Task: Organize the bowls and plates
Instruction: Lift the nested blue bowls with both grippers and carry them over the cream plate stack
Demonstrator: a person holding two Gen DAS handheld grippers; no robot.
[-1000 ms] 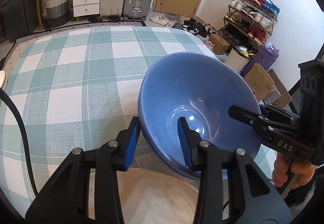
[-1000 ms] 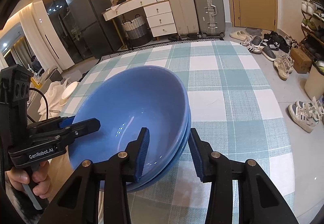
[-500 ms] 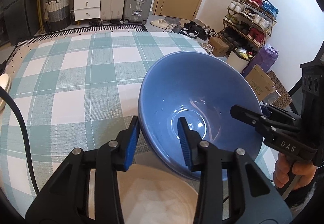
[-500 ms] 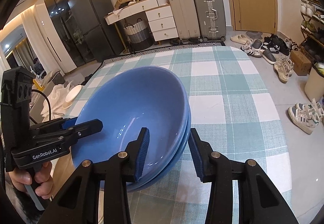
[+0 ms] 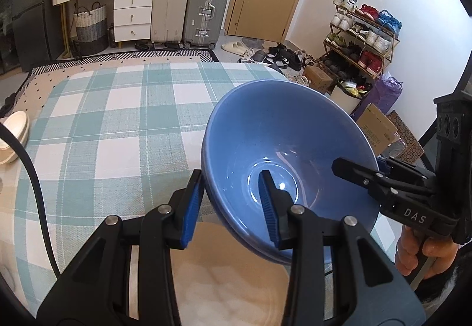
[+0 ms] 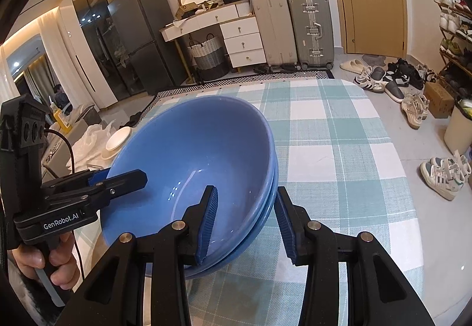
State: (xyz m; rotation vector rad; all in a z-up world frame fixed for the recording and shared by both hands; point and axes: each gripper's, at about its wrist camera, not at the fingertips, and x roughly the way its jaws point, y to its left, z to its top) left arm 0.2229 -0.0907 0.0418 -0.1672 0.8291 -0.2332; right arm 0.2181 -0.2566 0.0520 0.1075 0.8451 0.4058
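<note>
Checked tablecloth (image 5: 97,125) bare; left gripper (image 5: 233,205) and right gripper (image 6: 246,222) each clamp stacked blue bowls (image 5: 283,155) above it, unplaced; white dishes (image 5: 11,134) beyond bowls unsorted.

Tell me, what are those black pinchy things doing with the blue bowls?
A person holds a gripper in each hand, and both grip the same stacked blue bowls. The left gripper pinches one side of the rims, the right gripper the opposite side. The bowls are tilted, held above the checked tablecloth. A white dish sits at the table's edge.
</note>
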